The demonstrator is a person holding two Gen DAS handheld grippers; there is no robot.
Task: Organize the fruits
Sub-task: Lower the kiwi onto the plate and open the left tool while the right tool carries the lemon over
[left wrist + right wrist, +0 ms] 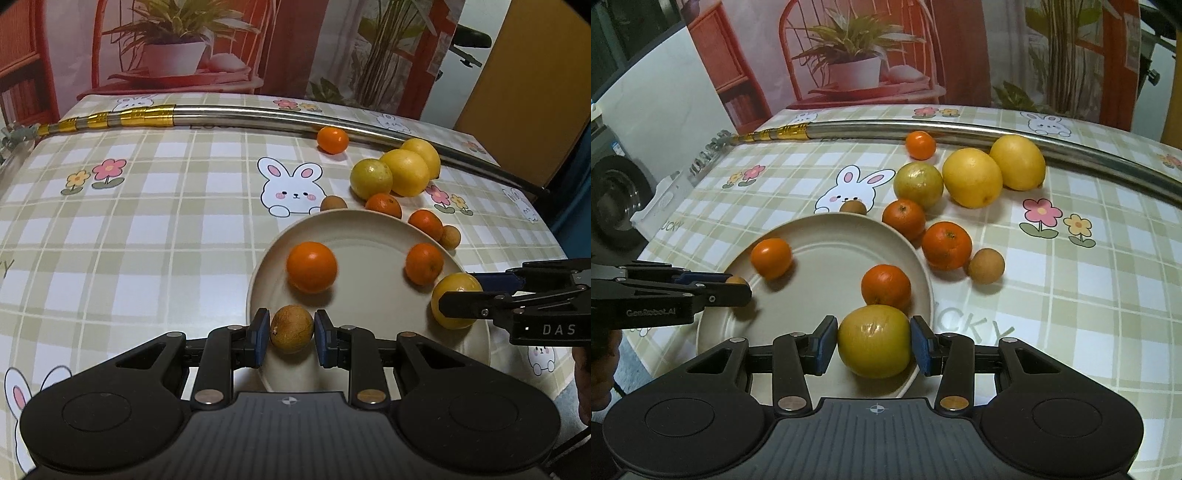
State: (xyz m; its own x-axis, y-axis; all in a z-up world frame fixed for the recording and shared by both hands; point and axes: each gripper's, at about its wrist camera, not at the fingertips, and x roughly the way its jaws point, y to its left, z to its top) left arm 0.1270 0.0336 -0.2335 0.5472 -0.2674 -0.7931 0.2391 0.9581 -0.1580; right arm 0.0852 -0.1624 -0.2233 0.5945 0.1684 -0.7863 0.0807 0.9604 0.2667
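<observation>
A beige plate lies on the checked tablecloth. My left gripper is shut on a small brown round fruit at the plate's near rim. It shows in the right wrist view at the left. My right gripper is shut on a yellow-green citrus at the plate's right edge, and is seen from the side in the left wrist view. Two mandarins rest loose on the plate.
Behind the plate lie three yellow citrus, several mandarins and two small brown fruits. A long metal pole with gold tape crosses the back of the table. Open cloth spreads to the left.
</observation>
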